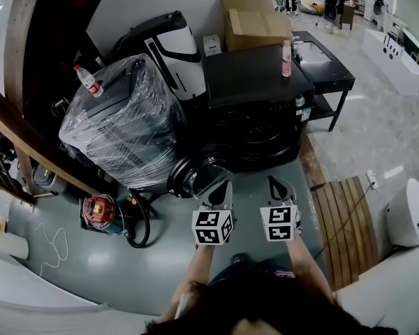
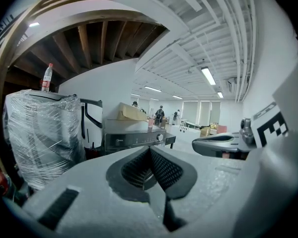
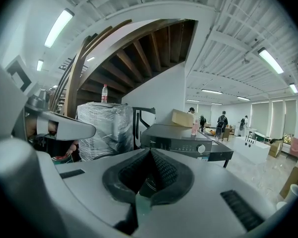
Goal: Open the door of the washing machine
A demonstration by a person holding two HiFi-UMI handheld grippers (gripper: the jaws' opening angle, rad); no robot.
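The black washing machine (image 1: 255,82) stands just ahead of me on the floor. Its round door (image 1: 195,175) hangs swung out at the front left corner, beside the dark drum opening (image 1: 265,142). My left gripper (image 1: 224,187) and right gripper (image 1: 276,183) hover side by side in front of the machine, a little short of it, both shut and empty. The left gripper view has its jaws (image 2: 150,150) closed below the machine's control panel (image 2: 139,139). In the right gripper view the jaws (image 3: 150,152) meet under the panel (image 3: 181,137).
A plastic-wrapped appliance (image 1: 122,121) with a bottle (image 1: 88,80) on top stands left of the machine. A cardboard box (image 1: 255,19) and a pink bottle (image 1: 286,58) sit on or behind it. A red device (image 1: 98,210) lies on the floor; wooden slats (image 1: 342,222) lie at the right.
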